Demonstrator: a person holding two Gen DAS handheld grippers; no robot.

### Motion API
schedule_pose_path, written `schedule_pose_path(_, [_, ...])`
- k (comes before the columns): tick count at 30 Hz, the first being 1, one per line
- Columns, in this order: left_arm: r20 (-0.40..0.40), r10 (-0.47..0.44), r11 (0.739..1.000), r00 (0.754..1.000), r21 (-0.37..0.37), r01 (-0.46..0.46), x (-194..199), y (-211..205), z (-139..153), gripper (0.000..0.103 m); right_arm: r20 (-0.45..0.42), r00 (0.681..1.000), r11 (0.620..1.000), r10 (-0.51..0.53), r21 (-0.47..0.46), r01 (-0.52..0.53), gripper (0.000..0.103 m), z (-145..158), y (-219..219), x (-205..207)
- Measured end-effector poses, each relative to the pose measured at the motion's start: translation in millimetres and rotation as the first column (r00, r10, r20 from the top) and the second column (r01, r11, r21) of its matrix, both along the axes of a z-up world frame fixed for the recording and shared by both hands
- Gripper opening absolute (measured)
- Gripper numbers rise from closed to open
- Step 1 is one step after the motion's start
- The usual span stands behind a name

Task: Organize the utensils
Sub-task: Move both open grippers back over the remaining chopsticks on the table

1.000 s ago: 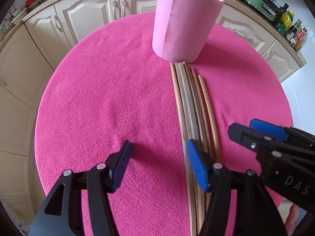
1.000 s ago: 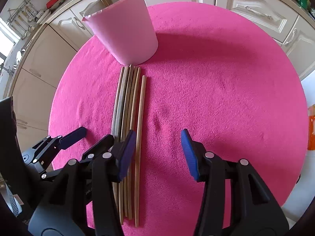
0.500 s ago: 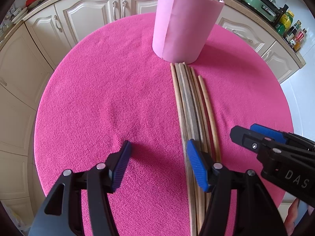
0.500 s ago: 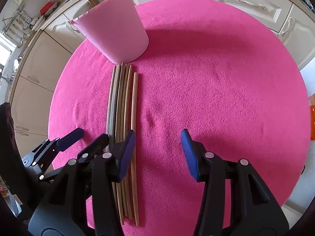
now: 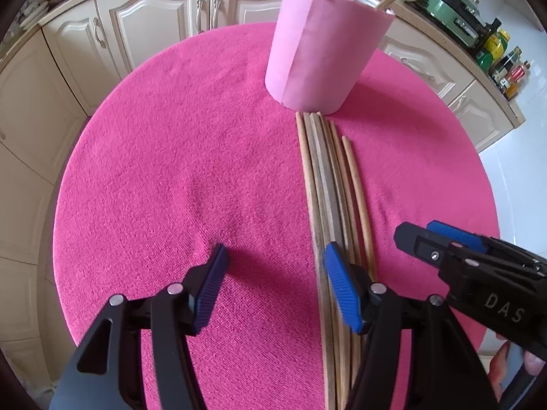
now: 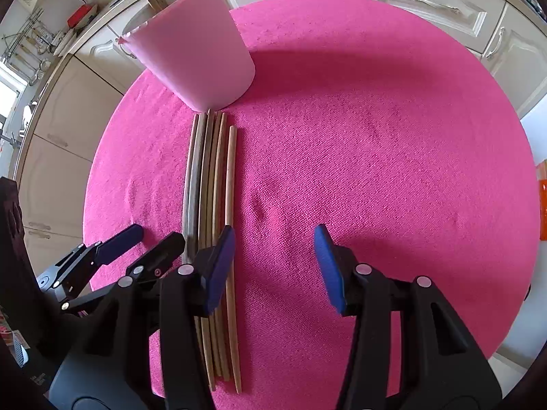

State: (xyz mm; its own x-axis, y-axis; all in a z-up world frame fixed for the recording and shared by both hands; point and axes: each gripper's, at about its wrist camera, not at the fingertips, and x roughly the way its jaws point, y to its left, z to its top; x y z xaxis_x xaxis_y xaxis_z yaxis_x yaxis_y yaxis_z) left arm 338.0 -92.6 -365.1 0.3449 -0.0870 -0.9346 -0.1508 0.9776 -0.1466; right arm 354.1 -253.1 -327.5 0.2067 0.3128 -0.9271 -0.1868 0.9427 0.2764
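Observation:
Several wooden chopsticks (image 5: 328,184) (image 6: 213,177) lie side by side on the round pink tablecloth (image 5: 191,171) (image 6: 376,136), their far tips against a pink cup (image 5: 324,48) (image 6: 195,54) that holds a few more sticks. My left gripper (image 5: 275,259) stands open over the cloth, its right pad above the bundle's left edge. My right gripper (image 6: 275,242) is open too, with its left pad over the outermost chopstick and bare cloth between its fingers. Each gripper shows in the other's view: the right gripper (image 5: 444,239) beside the bundle, the left gripper (image 6: 150,242) at lower left.
Cream kitchen cabinets (image 5: 147,17) (image 6: 427,0) curve around the table's far side. Bottles (image 5: 506,65) and a green appliance (image 5: 448,3) stand on the counter at the right. A fingertip (image 5: 533,358) of the person shows at the lower right edge.

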Motion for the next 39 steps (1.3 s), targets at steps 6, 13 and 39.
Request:
schedule_pose_path(6, [-0.002,-0.001,1.000,1.000,0.003,0.001,-0.3,1.4,0.7,0.059,0.004,1.000,1.000,0.001,-0.002,-0.001,0.048,1.0,1.3,0.4])
schedule_pose_path(13, [-0.007,-0.007,1.000,1.000,0.015,0.007,-0.6,-1.1,0.3,0.059,0.003,1.000,1.000,0.000,-0.001,0.000,0.048,1.5,0.8,-0.5])
schedule_pose_path(39, [-0.046,0.060,0.997,0.997,0.051,-0.057,4.2,24.7,8.3,0.059,0.056,0.998,0.999,-0.038,0.037,0.036,0.048,14.9,-23.4,-3.0])
